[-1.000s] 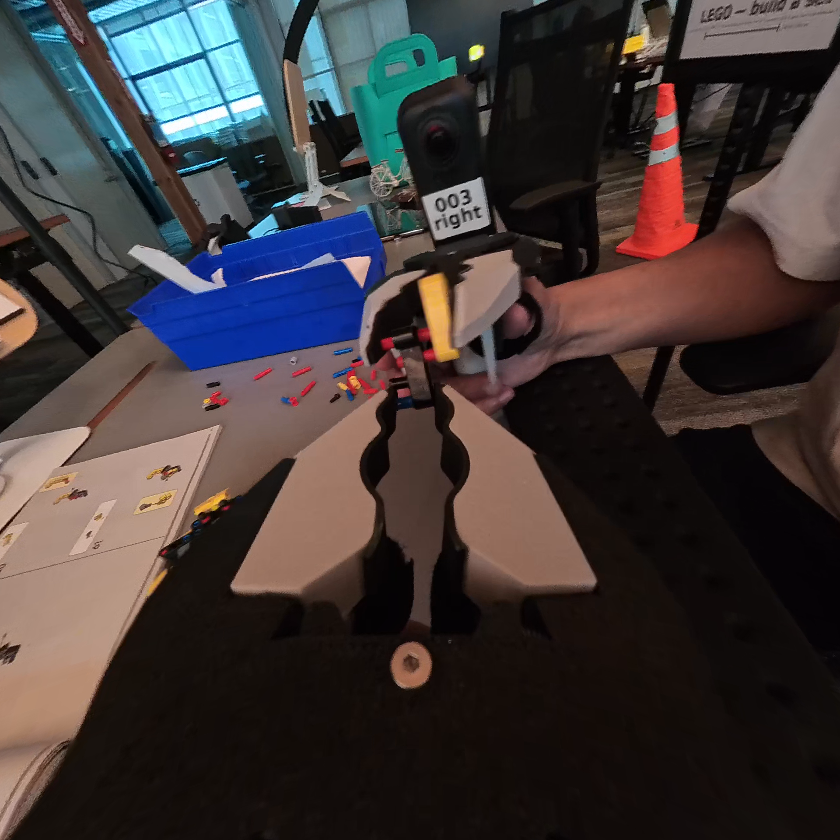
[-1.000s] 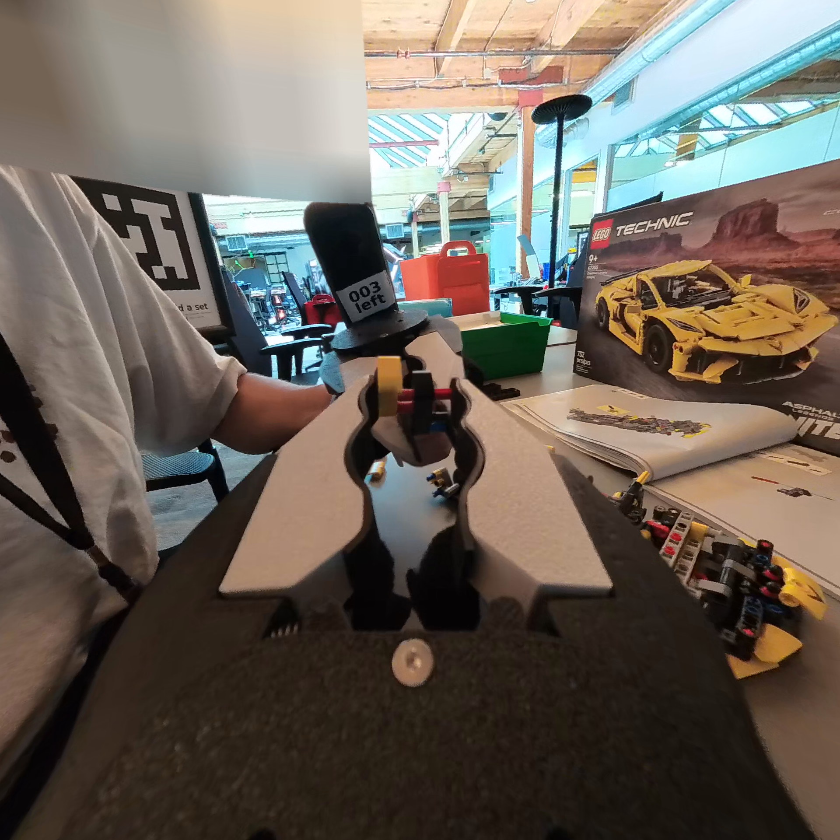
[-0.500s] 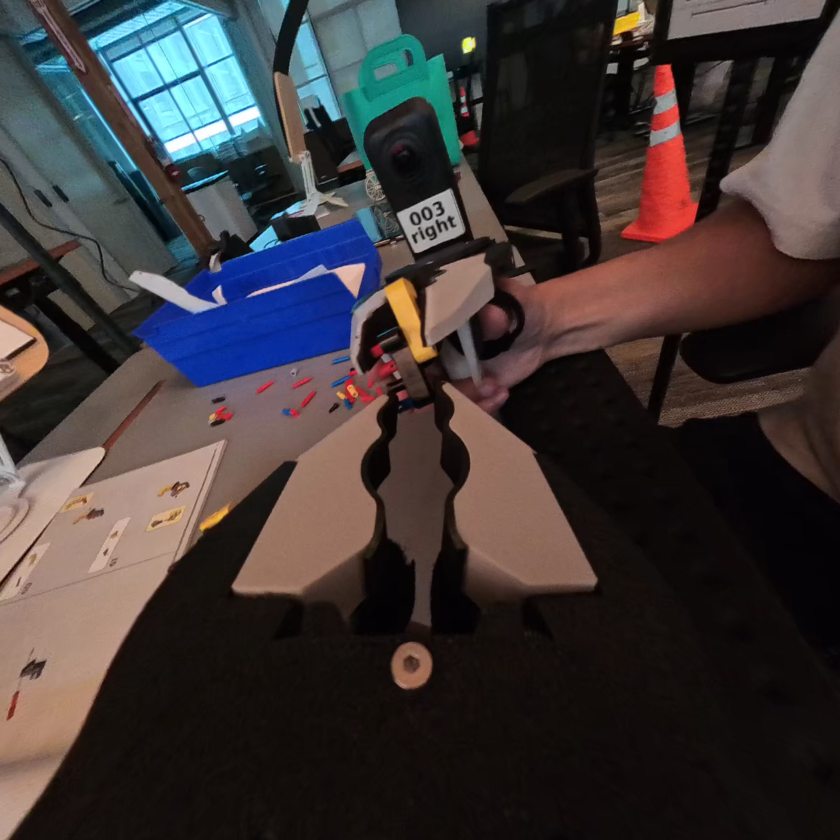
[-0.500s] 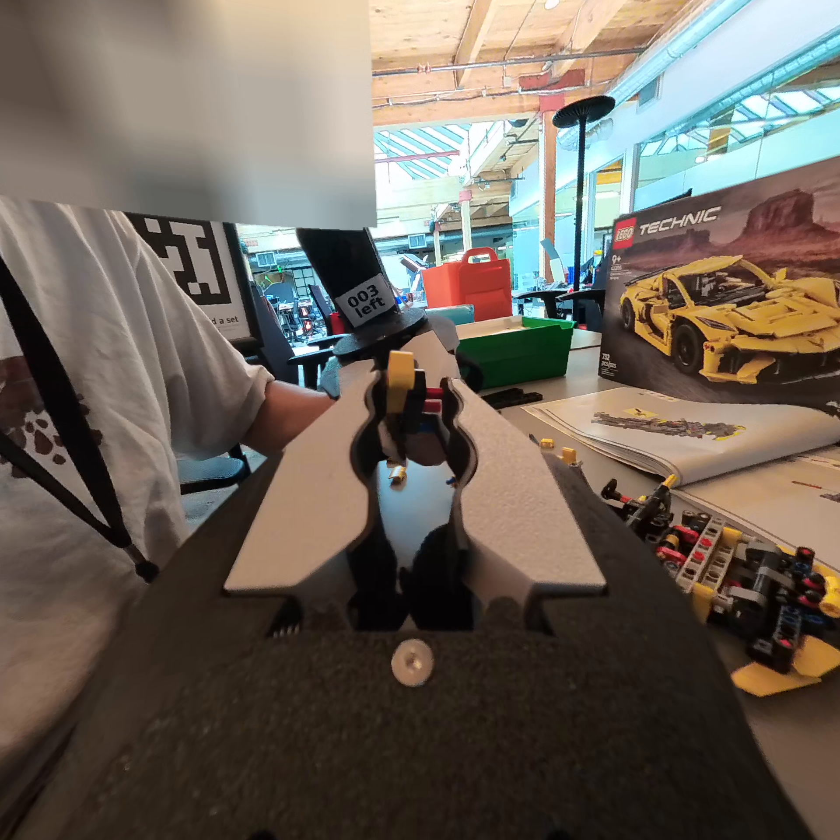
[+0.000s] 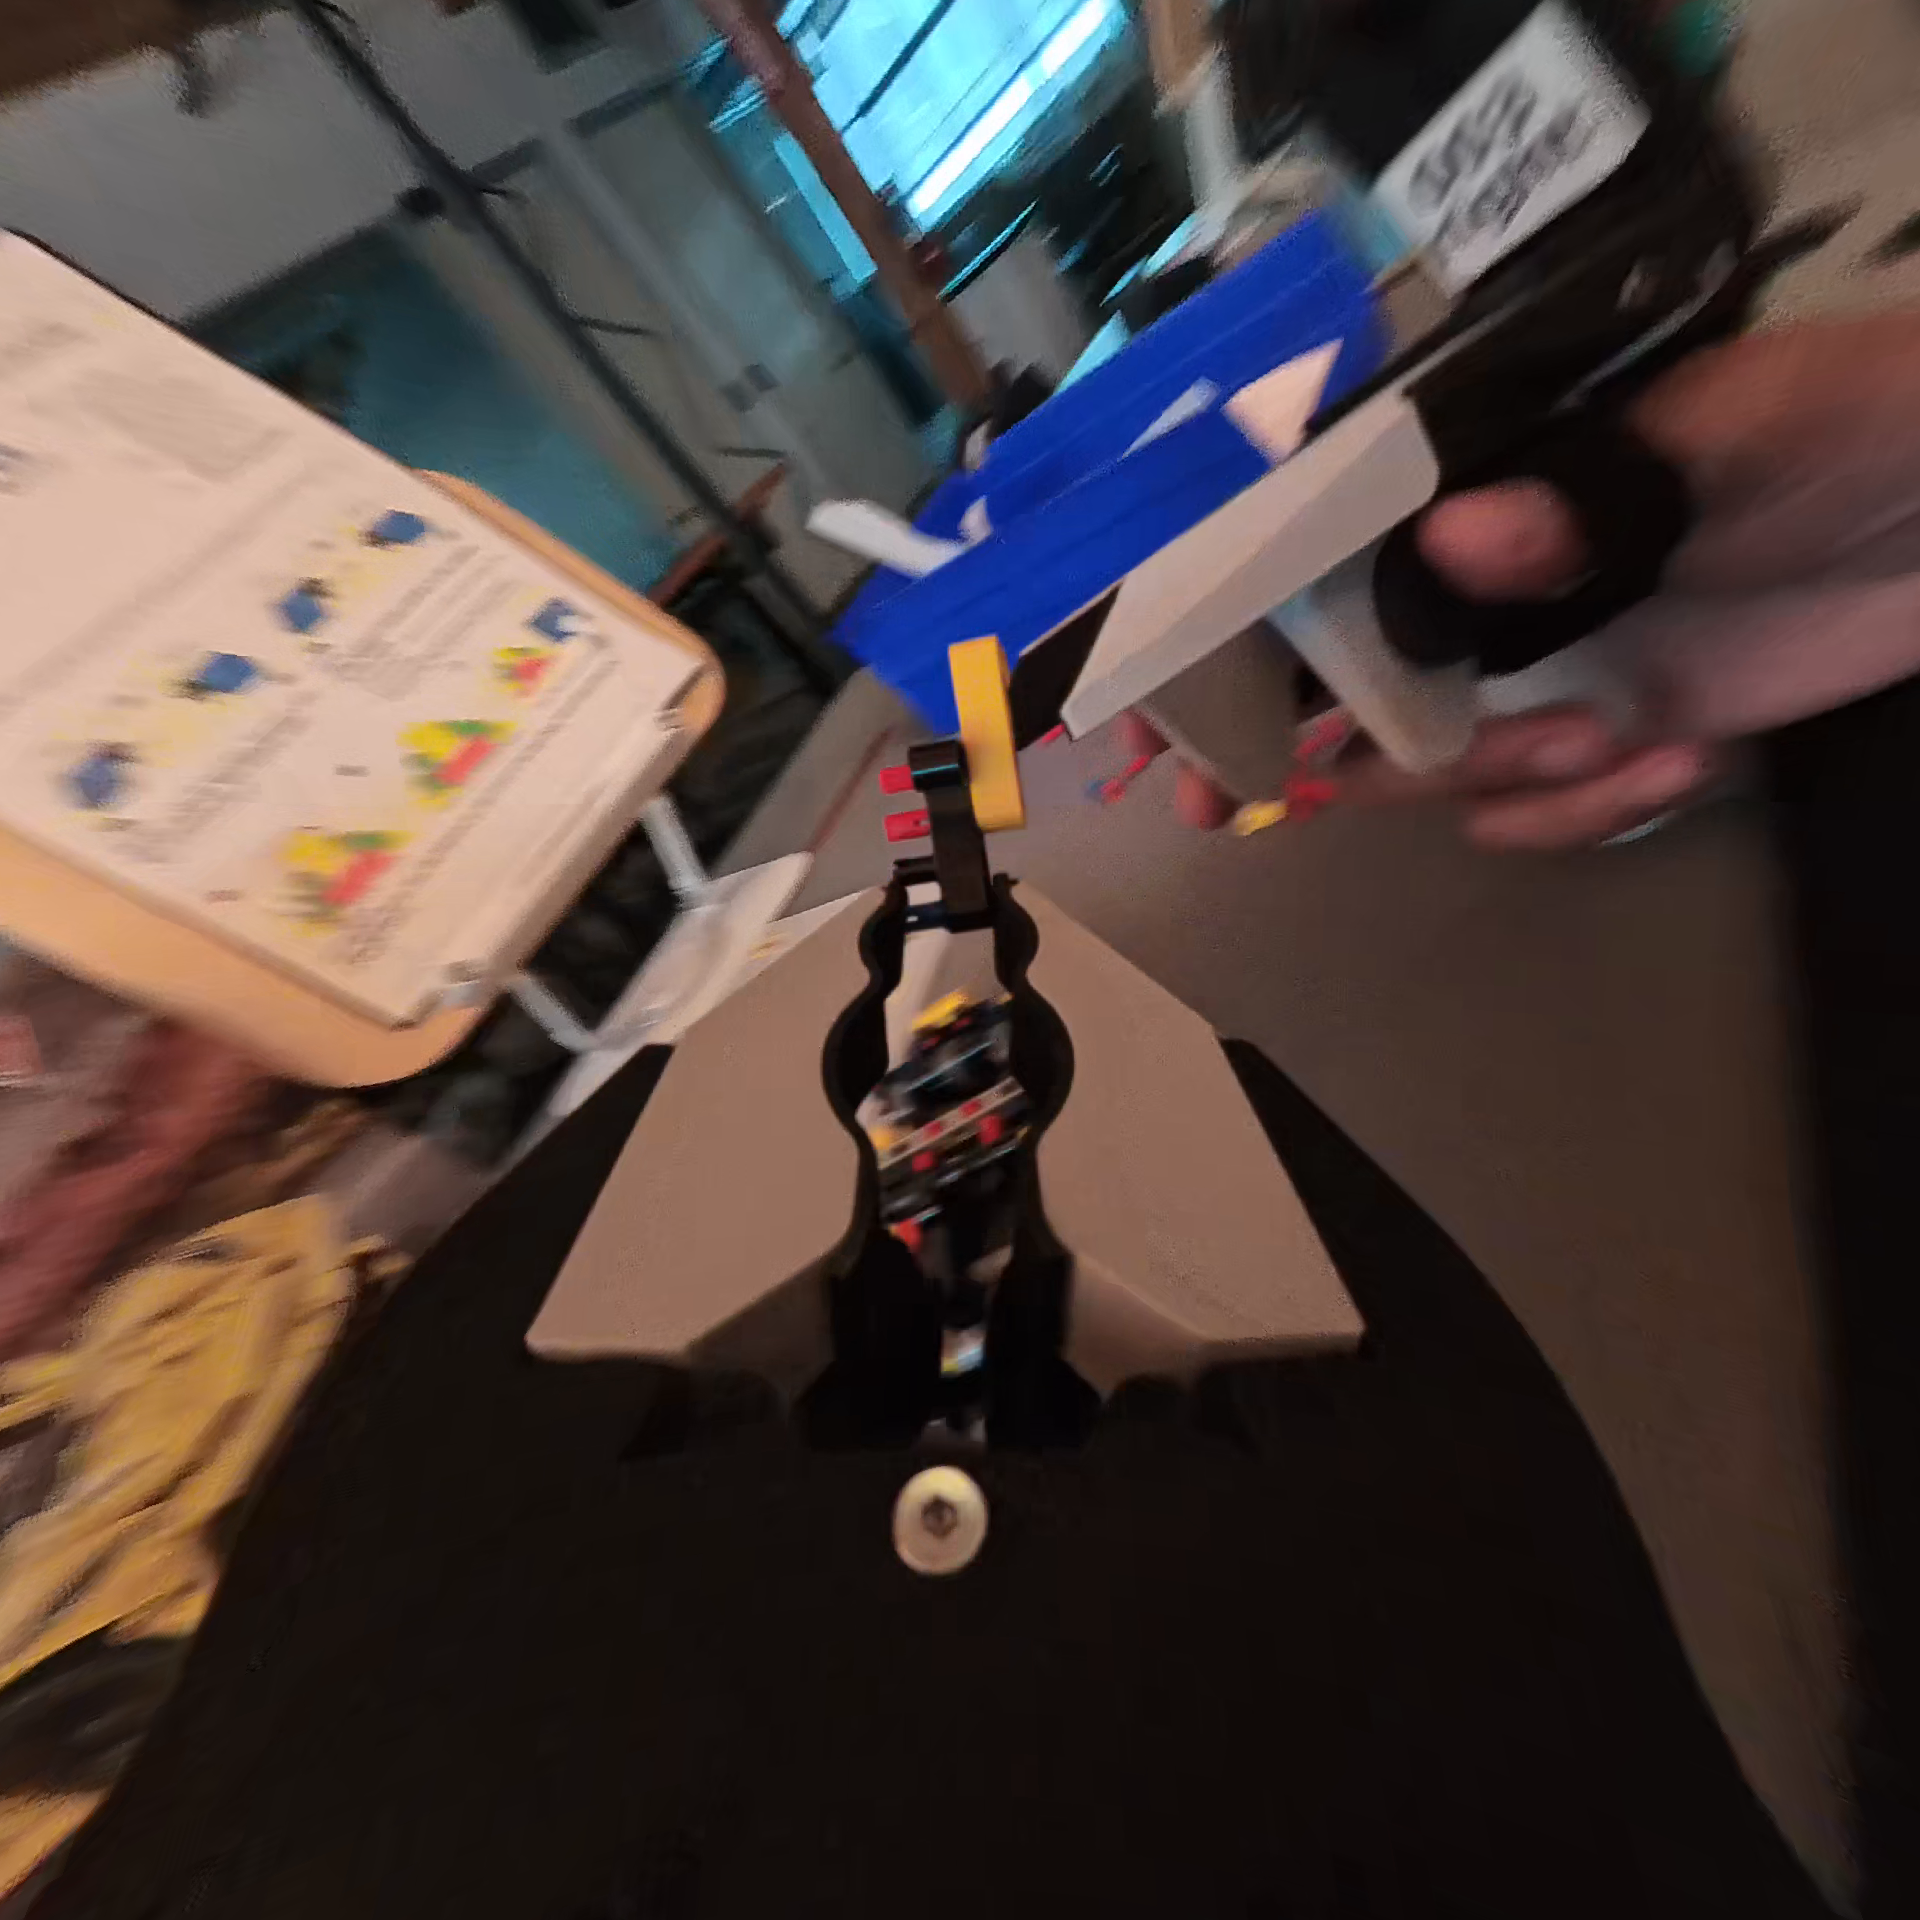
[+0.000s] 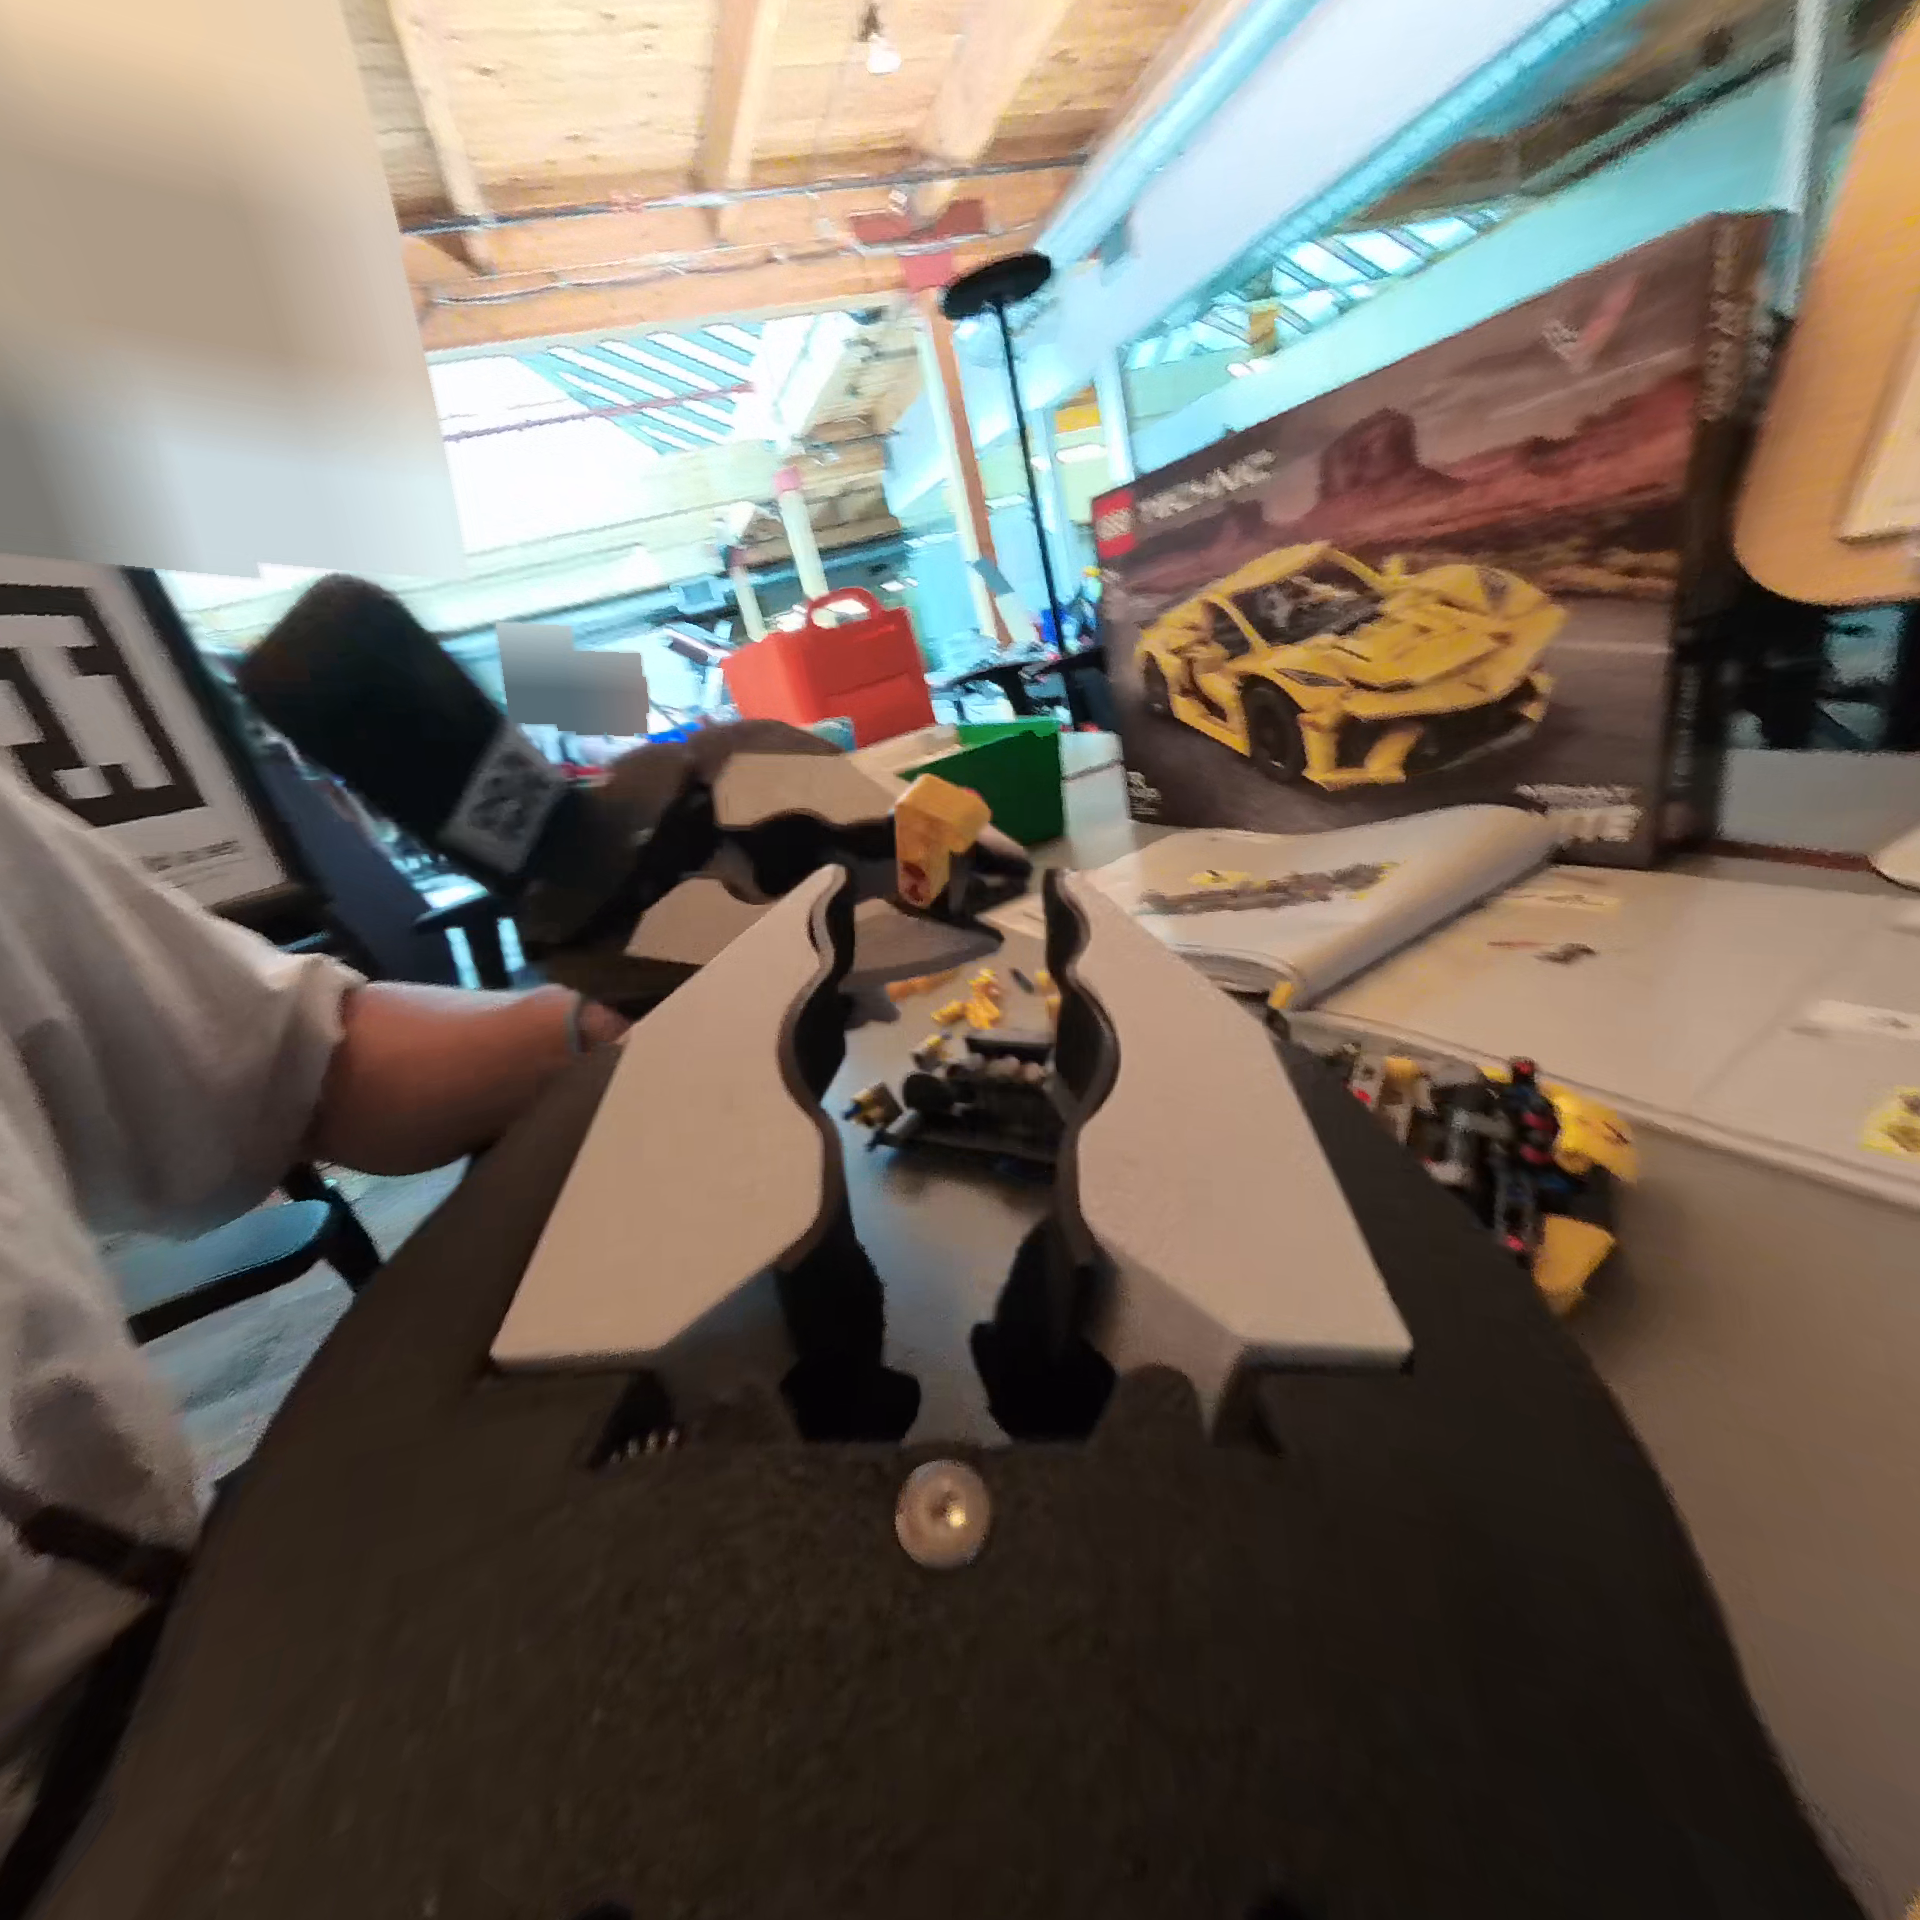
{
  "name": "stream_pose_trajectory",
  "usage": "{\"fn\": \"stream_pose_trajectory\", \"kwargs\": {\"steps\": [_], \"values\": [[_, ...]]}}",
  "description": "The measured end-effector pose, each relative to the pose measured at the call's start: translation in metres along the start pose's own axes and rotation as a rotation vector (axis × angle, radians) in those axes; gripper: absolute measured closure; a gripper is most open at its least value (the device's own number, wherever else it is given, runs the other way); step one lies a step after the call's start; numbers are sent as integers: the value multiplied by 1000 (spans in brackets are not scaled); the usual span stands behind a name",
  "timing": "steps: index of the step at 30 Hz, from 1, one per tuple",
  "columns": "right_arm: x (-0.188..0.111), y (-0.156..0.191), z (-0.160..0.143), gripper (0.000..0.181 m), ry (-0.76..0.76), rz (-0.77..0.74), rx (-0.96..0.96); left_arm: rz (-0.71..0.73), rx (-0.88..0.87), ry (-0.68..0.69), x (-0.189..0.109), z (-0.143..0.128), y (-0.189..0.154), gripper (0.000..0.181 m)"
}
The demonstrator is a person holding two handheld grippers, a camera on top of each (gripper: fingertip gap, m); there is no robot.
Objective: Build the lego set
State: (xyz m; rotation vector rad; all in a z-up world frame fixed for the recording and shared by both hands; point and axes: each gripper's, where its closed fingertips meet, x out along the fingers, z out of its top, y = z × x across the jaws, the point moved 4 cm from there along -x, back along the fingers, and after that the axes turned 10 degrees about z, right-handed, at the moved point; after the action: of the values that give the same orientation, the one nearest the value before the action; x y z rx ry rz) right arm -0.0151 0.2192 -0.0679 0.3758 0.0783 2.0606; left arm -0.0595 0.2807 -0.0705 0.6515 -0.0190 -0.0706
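Observation:
My left gripper (image 5: 948, 896) is shut on a small assembly (image 5: 961, 790): a black piece with a yellow beam and red pins, standing up from the fingertips. My right gripper (image 6: 945, 883) is open and empty. In the left wrist view it (image 5: 1122, 717) is up and to the right of the assembly, apart from it. The right wrist view shows the left gripper (image 6: 966, 862) holding the small assembly (image 6: 932, 831) ahead of my right fingertips. A partly built black chassis (image 6: 977, 1101) lies on the table below, also seen between the left fingers (image 5: 951, 1101).
A yellow and black car section (image 6: 1496, 1132) lies at the right, near an open instruction booklet (image 6: 1351, 904) and the set's box (image 6: 1403, 644). Loose pieces (image 6: 971, 1003) lie ahead. A blue bin (image 5: 1122, 520) and a tilted instruction board (image 5: 312, 665) are in the left wrist view. Both grippers' tips are close together, under 4 cm apart.
My right gripper has opened, let go of the small assembly and drawn back. My left gripper has kept the assembly and swung it over the chassis; the left wrist view is blurred by motion.

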Motion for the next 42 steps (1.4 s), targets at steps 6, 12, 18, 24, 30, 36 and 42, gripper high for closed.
{"fn": "stream_pose_trajectory", "kwargs": {"steps": [6, 12, 18, 24, 30, 36, 42], "values": [[14, -8, -9, 134, 36, -95, 99, 236, 342, 151, 8, -18, -1, 164], [16, -15, -12, 147, 34, -120, 205, 301, 445, 155, 8, -14, -6, 164], [7, -11, -6, 157, 62, -46, 167, 182, 320, 75, 5, -7, -15, 162], [-11, -24, 26, 167, 180, 152, 213, -167, -283, 33, 3, -1, -6, 151], [13, -44, 48, 167, 208, 415, 248, -432, -770, 2, 0, -1, 13, 150], [43, -55, 37, 167, 191, 704, 441, -401, -825, -95, -7, 6, 35, 151], [44, -55, 25, 167, 200, 711, 430, -361, -767, -70, -7, 6, 35, 154]]}}
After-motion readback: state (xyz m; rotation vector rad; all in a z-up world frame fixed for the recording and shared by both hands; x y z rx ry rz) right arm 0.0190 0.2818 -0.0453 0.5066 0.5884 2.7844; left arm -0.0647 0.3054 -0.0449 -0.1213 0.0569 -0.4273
